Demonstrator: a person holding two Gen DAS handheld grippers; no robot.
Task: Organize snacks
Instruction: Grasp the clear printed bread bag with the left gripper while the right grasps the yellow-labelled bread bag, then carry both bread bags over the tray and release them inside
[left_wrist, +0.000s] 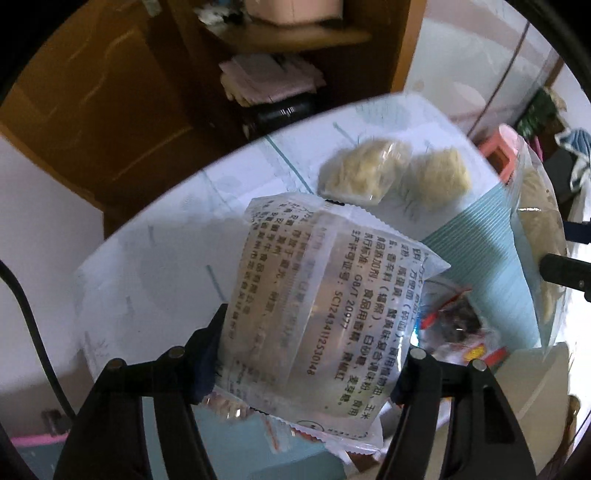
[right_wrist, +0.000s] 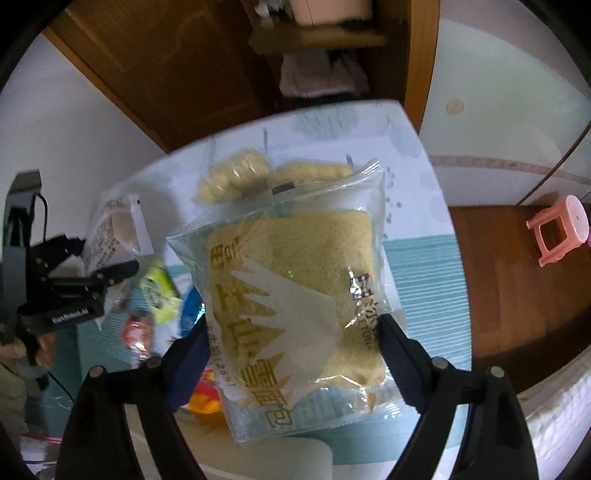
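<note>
A clear noodle packet (left_wrist: 314, 314) with printed text is clamped between the fingers of the left gripper (left_wrist: 306, 354) and held above the bench (left_wrist: 166, 236). A bread packet (right_wrist: 291, 295) is clamped by the right gripper (right_wrist: 291, 354). Two noodle cakes (left_wrist: 391, 173) are seen lying on the bench, and loose snack wrappers (right_wrist: 155, 306) nearby.

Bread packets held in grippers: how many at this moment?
2. One packet between the left gripper fingers; one bread packet between the right gripper fingers.
</note>
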